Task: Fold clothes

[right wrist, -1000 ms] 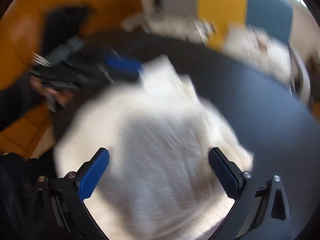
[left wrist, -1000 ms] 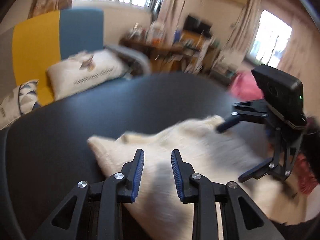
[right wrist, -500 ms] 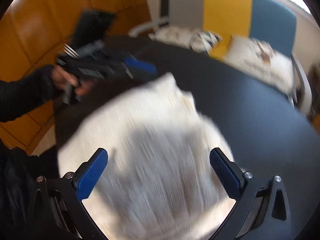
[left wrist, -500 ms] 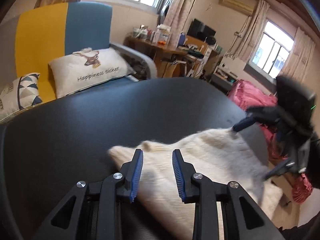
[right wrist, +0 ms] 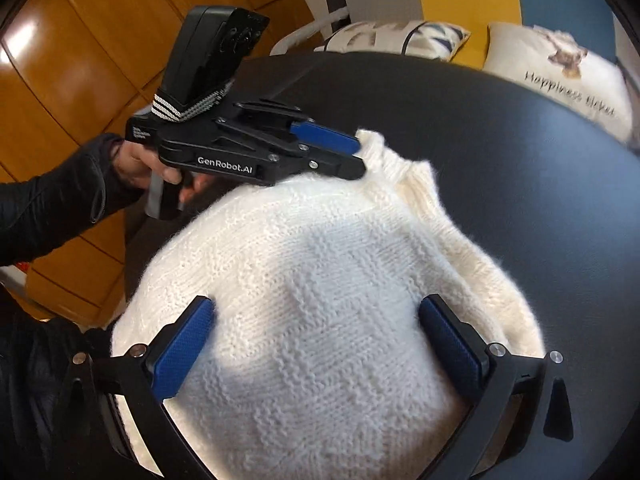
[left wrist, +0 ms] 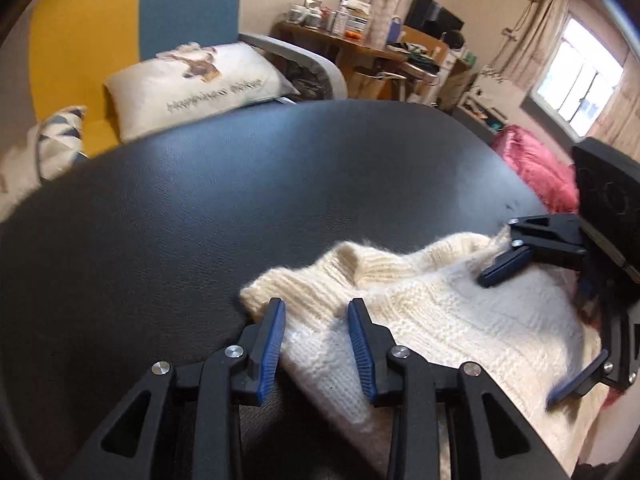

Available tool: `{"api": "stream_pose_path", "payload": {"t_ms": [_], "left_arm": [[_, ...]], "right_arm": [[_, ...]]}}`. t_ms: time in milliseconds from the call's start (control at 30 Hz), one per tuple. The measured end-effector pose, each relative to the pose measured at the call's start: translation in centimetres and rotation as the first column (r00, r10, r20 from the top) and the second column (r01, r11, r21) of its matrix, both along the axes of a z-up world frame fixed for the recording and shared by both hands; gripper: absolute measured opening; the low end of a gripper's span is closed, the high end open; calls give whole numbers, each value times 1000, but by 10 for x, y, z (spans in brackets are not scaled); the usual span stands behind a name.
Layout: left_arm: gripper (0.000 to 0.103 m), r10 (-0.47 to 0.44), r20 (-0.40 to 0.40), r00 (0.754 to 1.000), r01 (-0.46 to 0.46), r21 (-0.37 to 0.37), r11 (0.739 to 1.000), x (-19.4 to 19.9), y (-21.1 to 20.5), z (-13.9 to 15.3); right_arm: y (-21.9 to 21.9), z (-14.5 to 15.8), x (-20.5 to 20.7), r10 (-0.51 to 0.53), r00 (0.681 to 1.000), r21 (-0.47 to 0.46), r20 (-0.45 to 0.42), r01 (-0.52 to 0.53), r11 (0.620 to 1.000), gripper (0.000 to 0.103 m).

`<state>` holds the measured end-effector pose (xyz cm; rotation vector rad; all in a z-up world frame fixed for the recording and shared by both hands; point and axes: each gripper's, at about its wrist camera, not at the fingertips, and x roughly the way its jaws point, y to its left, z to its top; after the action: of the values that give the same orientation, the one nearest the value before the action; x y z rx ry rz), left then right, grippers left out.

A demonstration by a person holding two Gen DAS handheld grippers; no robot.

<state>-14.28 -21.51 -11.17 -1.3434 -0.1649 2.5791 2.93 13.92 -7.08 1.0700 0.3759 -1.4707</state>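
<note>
A cream knitted sweater (left wrist: 460,320) (right wrist: 320,280) lies bunched on the black leather table (left wrist: 200,220) (right wrist: 520,160). My left gripper (left wrist: 316,308) (right wrist: 356,156) sits at the sweater's far ribbed corner. Its jaws are opening, with a loose fold of knit between the blue pads and no firm pinch showing. My right gripper (right wrist: 316,306) (left wrist: 536,324) hovers wide open over the middle of the sweater, its fingers straddling the fabric without closing on it. A hand in a dark sleeve (right wrist: 136,164) holds the left gripper.
A sofa with a printed white cushion (left wrist: 192,80) (right wrist: 560,76) and a patterned cushion (left wrist: 60,136) stands past the table's far edge. A cluttered desk (left wrist: 360,40) and a pink bundle (left wrist: 536,168) lie beyond. Orange wood panelling (right wrist: 80,60) is at the left.
The sweater's corner has shifted right in the left wrist view and lies slacker. The left jaws stand slightly wider. The right gripper has come lower over the sweater.
</note>
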Motion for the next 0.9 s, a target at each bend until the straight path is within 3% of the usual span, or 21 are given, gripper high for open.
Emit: {"api": "stream_pose_path", "payload": {"t_ms": [100,167,233,300,333,400,467,633,733,900], "left_arm": [[31,1,-97,995,-1,-4,1000,23,5,27],[32,-28,-151,988,34,38,999,40,12,43],[32,-69,-175,982,78,46,996,57,31,47],[32,-114,-165,980,121,34,992,70,53,44],[32,-143,-119,983,147,25,989,71,66,34],[34,-160,-119,980,153,-62,986,77,87,26],[34,-161,-146,976,138,-159,978,83,103,26],[34,-184,-180,966,167,-105,980,79,113,57],[34,-315,-206,927,289,-144,946,60,144,72],[34,-477,-62,877,461,-173,870,1,206,54]], "right_arm": [[22,26,8,-30,998,-13,-61,29,999,103],[45,44,16,-41,996,-42,-84,38,998,103],[67,51,27,-24,999,-69,-43,21,997,103],[75,28,35,-27,999,-13,-29,27,1000,103],[79,17,39,-30,999,17,-21,31,999,103],[73,-20,30,-86,996,161,29,80,984,103],[82,-15,38,-66,997,76,-38,69,995,103],[115,13,26,-162,986,-8,-45,162,987,103],[126,19,27,-176,984,-84,-2,175,981,103],[132,18,40,-141,987,-211,75,154,965,103]]}}
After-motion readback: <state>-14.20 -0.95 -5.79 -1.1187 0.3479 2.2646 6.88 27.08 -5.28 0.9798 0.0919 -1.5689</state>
